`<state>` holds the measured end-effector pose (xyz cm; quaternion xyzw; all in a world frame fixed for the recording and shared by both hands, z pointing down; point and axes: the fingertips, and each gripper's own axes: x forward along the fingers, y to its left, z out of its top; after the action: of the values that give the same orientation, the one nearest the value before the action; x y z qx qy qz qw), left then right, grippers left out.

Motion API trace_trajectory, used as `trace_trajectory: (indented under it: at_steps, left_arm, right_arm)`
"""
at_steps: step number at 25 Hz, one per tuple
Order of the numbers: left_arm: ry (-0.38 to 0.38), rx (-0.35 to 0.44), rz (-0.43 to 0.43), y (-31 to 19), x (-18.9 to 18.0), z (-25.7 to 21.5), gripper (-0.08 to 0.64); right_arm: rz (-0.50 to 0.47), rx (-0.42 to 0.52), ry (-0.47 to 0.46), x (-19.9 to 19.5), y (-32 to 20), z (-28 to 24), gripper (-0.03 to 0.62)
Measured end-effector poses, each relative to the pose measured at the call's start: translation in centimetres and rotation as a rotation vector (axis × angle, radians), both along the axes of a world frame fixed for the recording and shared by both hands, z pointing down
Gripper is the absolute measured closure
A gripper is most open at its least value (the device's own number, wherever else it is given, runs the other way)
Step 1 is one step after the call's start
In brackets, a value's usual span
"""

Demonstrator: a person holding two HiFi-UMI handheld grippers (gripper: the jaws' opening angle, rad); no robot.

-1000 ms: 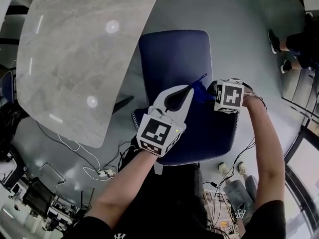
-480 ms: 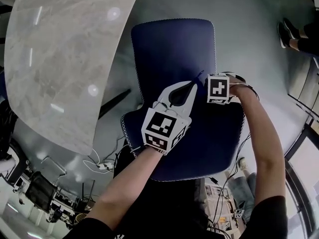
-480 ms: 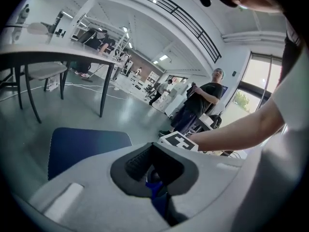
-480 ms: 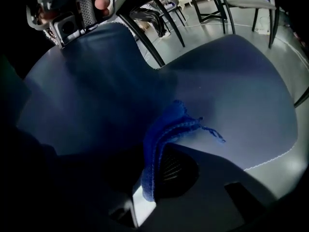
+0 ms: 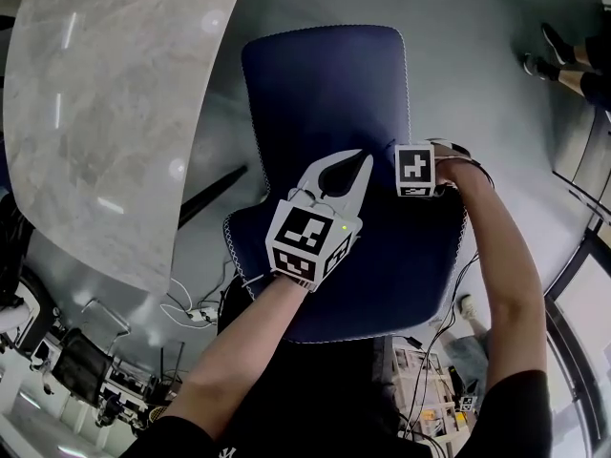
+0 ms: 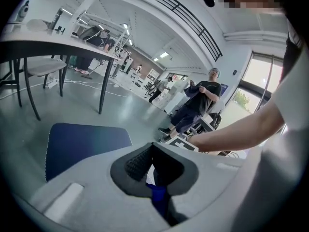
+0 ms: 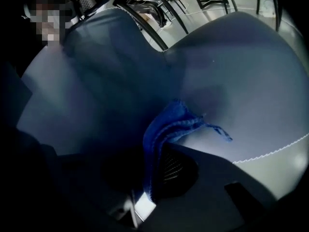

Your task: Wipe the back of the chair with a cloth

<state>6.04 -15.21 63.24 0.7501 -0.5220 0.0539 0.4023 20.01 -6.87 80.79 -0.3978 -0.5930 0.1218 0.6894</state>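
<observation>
The right tongs (image 5: 418, 172) pinch a blue cloth (image 7: 169, 124). In the right gripper view a fold of it runs up between the two jaws, and its loose, frayed end bunches against the dark blue chair (image 5: 325, 84). The left tongs (image 5: 348, 165) hover just beside them over the same upholstery. In the left gripper view their tips are pressed together. A scrap of bright blue shows in the gap behind the tips, and I cannot tell whether it is cloth or chair.

A second ago, from the head view, a point of the cloth stuck up between the two tongs. Half a second ago it still peeked out by the left tips. Now the head view shows none of it, and it is seen only from the right gripper view. The right tongs have drawn in a little closer to the left pair. The chair now fills more of the head view and sits higher in it, with the pale marbled counter (image 5: 105, 93) to its left.
</observation>
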Motion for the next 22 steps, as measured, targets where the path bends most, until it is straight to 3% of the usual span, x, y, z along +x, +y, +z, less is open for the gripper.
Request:
trace_trajectory:
  at_steps: [8,22]
  left_arm:
    - [-0.006,0.032,0.017,1.8,-0.7,-4.4,0.552]
    - [-0.026,0.133,0.107,5.3,-0.2,-15.6,0.552]
  right_arm:
    - [-0.133,-0.031,0.049,-0.6,1.5,-7.7,0.528]
    - [-0.047,0.044,0.001,-0.2,6.2,-21.3,0.528]
